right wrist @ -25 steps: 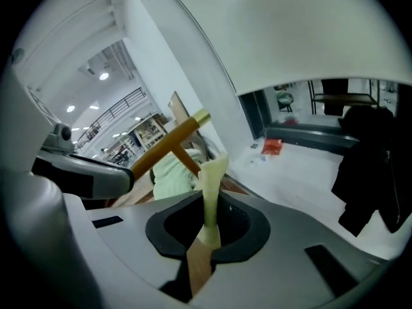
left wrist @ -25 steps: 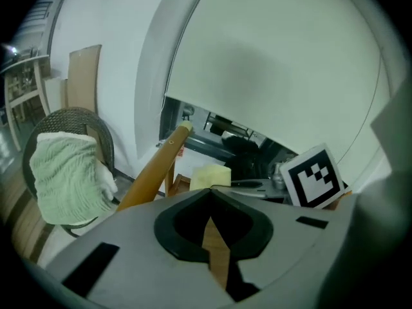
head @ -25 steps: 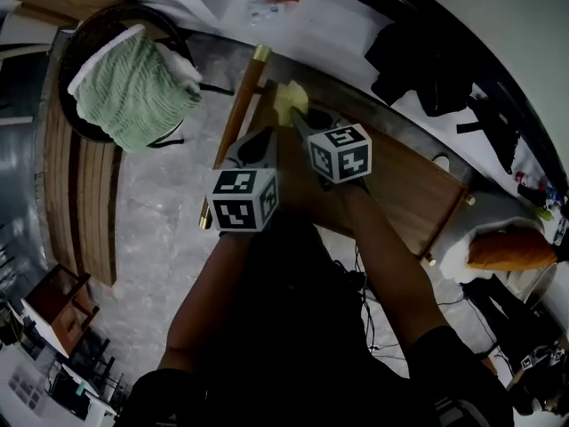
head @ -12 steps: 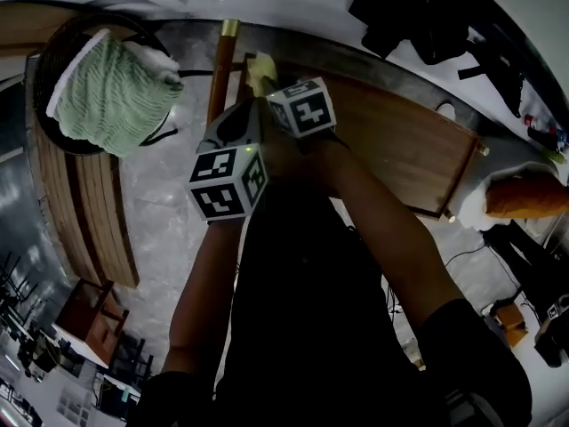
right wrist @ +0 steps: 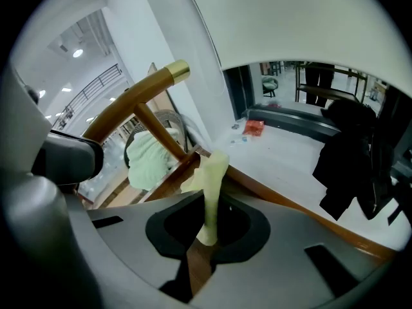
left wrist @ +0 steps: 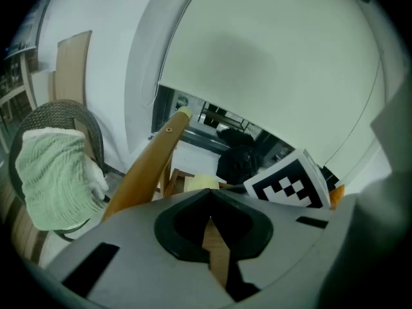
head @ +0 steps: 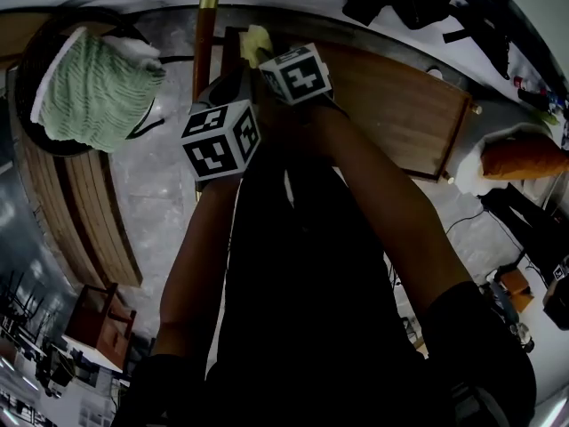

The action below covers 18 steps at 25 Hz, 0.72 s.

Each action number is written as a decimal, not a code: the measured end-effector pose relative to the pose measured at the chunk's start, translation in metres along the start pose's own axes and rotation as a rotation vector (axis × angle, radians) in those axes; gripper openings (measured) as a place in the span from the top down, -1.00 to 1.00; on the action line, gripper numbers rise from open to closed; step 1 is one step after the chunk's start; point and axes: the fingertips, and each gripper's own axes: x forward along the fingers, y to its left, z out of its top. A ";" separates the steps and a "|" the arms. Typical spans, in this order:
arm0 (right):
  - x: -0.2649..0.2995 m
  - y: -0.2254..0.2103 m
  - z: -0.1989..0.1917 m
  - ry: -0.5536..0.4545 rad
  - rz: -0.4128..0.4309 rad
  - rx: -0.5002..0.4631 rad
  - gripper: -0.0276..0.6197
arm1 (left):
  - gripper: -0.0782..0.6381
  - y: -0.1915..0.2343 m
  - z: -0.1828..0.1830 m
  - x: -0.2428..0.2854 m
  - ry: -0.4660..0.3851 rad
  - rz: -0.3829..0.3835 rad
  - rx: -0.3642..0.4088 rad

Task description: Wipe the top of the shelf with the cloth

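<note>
A pale yellow cloth point(head: 256, 43) lies at the far left end of the brown wooden shelf top point(head: 391, 105). My right gripper point(head: 262, 59) is shut on the cloth; in the right gripper view a strip of cloth point(right wrist: 211, 185) rises from between the jaws of the right gripper point(right wrist: 205, 237). My left gripper point(head: 233, 83) hovers just left of it, over the shelf's left edge. In the left gripper view, the left gripper point(left wrist: 209, 221) has its jaws together with nothing held, and the cloth point(left wrist: 201, 183) shows just beyond them.
A wooden post with a brass cap point(head: 206, 25) stands at the shelf's left end. Left of it is a round dark chair with a green knitted cushion point(head: 93, 92), beside a slatted wooden bench point(head: 80, 212). Black clothes point(head: 418, 7) lie beyond the shelf. An orange-brown object point(head: 520, 158) sits at right.
The head camera has tilted, so everything sits higher in view. The right gripper has carried the cloth toward the shelf's far left corner, and the left gripper has followed alongside.
</note>
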 end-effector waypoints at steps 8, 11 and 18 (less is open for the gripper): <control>-0.027 -0.031 -0.017 -0.010 -0.013 0.031 0.79 | 0.75 -0.020 -0.017 0.030 0.007 -0.013 0.017; -0.046 -0.051 -0.032 0.001 -0.033 0.023 0.79 | 0.75 -0.041 -0.033 0.043 0.034 -0.026 0.012; -0.082 -0.096 -0.062 0.000 -0.078 0.052 0.79 | 0.75 -0.108 -0.049 0.069 0.065 -0.090 0.024</control>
